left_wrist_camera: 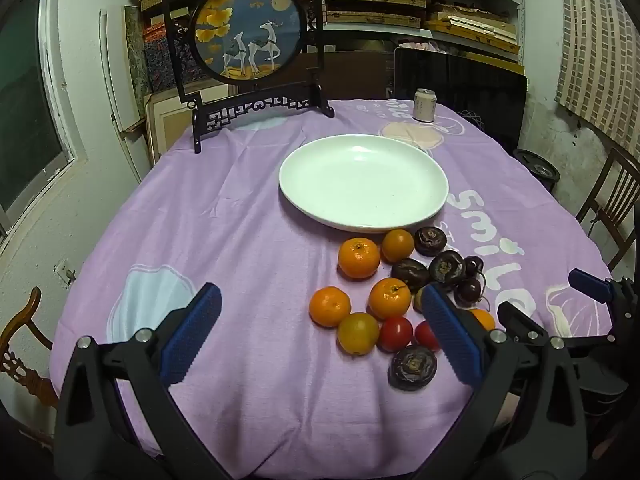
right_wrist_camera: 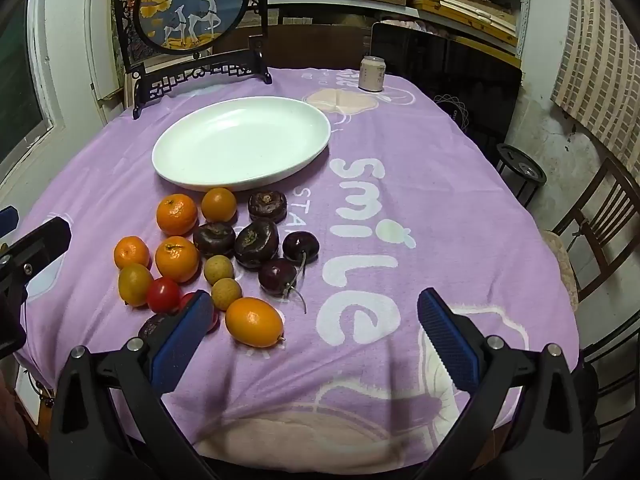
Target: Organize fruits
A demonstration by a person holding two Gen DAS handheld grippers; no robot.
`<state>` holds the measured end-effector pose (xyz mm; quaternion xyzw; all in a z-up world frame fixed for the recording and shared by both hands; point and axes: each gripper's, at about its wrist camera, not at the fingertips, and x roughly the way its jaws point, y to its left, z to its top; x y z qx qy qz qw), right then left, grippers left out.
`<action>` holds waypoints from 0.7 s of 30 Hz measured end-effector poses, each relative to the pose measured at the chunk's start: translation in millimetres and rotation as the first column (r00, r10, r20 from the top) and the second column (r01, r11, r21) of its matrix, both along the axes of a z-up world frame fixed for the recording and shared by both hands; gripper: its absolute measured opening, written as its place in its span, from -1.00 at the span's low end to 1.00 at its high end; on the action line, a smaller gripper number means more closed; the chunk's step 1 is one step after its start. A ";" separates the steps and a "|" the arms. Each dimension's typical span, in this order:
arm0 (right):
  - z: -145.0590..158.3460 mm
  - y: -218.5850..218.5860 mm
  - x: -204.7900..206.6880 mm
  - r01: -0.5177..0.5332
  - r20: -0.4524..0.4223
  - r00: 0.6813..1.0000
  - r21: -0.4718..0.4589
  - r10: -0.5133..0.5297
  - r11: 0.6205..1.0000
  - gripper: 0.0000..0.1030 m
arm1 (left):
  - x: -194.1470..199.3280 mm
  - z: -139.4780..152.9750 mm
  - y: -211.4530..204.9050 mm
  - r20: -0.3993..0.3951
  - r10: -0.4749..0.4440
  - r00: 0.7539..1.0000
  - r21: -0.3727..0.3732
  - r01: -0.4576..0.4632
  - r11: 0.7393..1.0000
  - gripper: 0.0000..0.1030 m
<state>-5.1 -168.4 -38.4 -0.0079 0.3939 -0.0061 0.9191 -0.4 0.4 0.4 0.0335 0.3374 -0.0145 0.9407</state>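
Fruits [right_wrist_camera: 176, 258] lie beside the plate [right_wrist_camera: 240, 142] (bare); both tongs gape, grasping nothing.

A purple tablecloth [left_wrist_camera: 248, 216] printed with the word "smile" is spread over the table. At its far edge a round deer painting in a dark carved frame [left_wrist_camera: 248, 28] is placed upright. A small drink can [left_wrist_camera: 425, 105] is seen to the right of it, and wooden chairs [right_wrist_camera: 596, 220] are seen beside the table.

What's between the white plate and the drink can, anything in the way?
Nothing. In the right wrist view, only bare purple tablecloth with a pale print lies between the white plate and the can.
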 end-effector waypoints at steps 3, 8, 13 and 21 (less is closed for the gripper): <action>-0.4 0.4 0.2 0.000 0.000 1.000 -0.001 0.000 1.000 0.97 | -0.9 0.1 0.3 -0.002 -0.001 1.000 -0.001 0.001 1.000 0.96; -0.2 0.9 0.0 0.000 -0.002 1.000 0.001 0.000 1.000 0.97 | -4.9 0.8 -0.4 -0.005 -0.004 1.000 0.005 0.004 1.000 0.96; -0.9 0.1 -0.4 0.000 -0.004 1.000 0.000 0.000 1.000 0.97 | -0.1 -0.3 1.7 -0.012 0.001 1.000 -0.002 -0.001 1.000 0.96; -1.0 1.3 0.1 -0.001 -0.004 1.000 0.000 0.001 1.000 0.97 | 1.0 -0.4 0.6 -0.016 0.001 1.000 0.000 -0.001 1.000 0.96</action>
